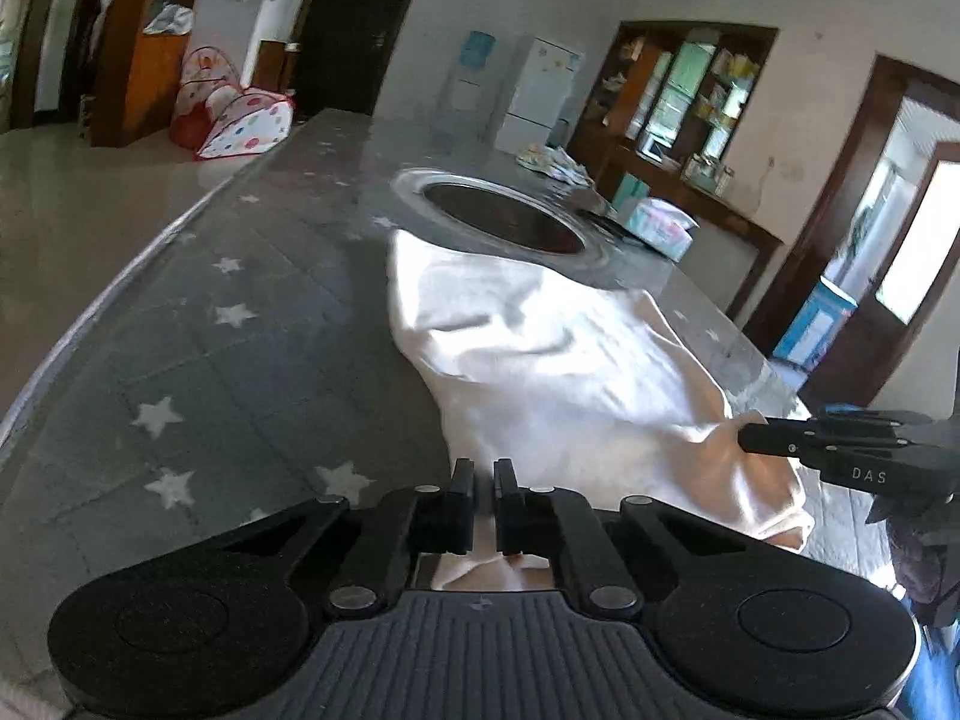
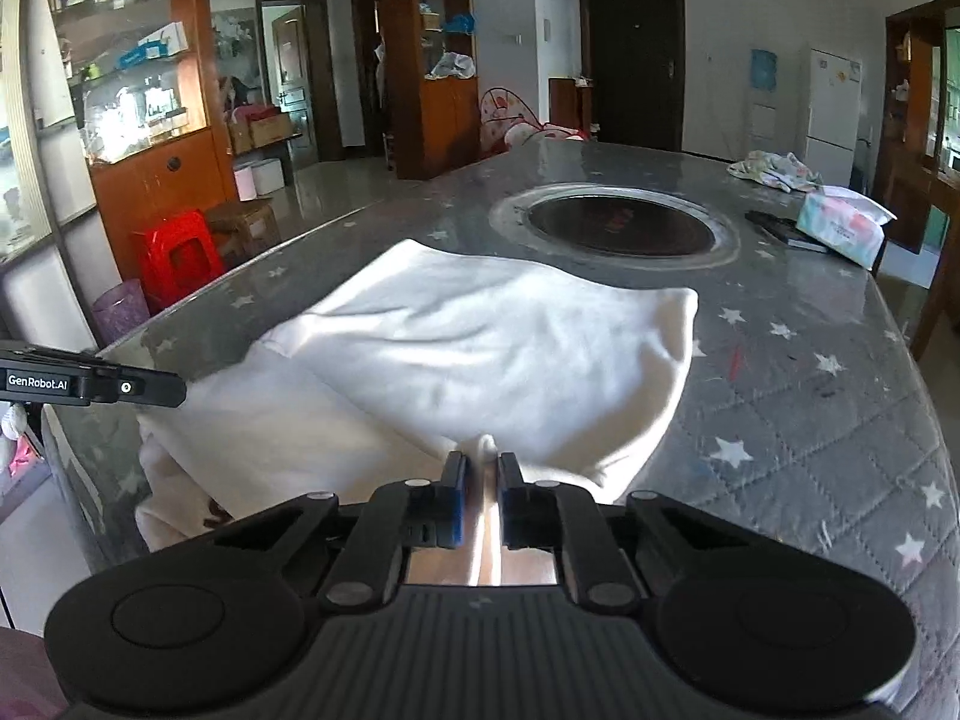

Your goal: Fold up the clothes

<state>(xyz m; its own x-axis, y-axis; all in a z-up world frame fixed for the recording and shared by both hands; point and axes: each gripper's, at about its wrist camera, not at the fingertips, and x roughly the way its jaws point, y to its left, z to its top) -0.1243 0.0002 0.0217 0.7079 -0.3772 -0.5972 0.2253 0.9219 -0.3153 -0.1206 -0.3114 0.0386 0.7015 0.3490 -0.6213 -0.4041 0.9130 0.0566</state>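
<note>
**Both claws pinching the white garment at the table's near edge**

Left gripper (image 1: 483, 471) first: from its own camera I see the two fingers drawn nearly together with white cloth running between them, so it is pinching the white garment (image 1: 558, 360). On my right gripper (image 2: 482, 462) the jaws are likewise close-set, with a raised fold of the same fabric caught between the blue-edged pads.

I can see each claw from the other's camera too. In the left wrist view the right one comes in from the right edge, its dark fingers (image 1: 780, 438) touching a bunched corner of the cloth. In the right wrist view the left one enters from the left edge, its tip at the garment's near-left side.

The garment lies partly folded on the grey star-printed table cover (image 2: 810, 408), one layer doubled over another, its near portion lifted off the surface toward my claws. Its far edge reaches just beside the round metal-rimmed recess (image 2: 618, 225) in the middle of the table; in the left view the cloth appears to overlap the rim. Farther back on the table sit a tissue pack (image 2: 840, 225), a dark flat object (image 2: 780, 229) beside it that I cannot identify, and a crumpled patterned cloth (image 2: 774, 171).
</note>
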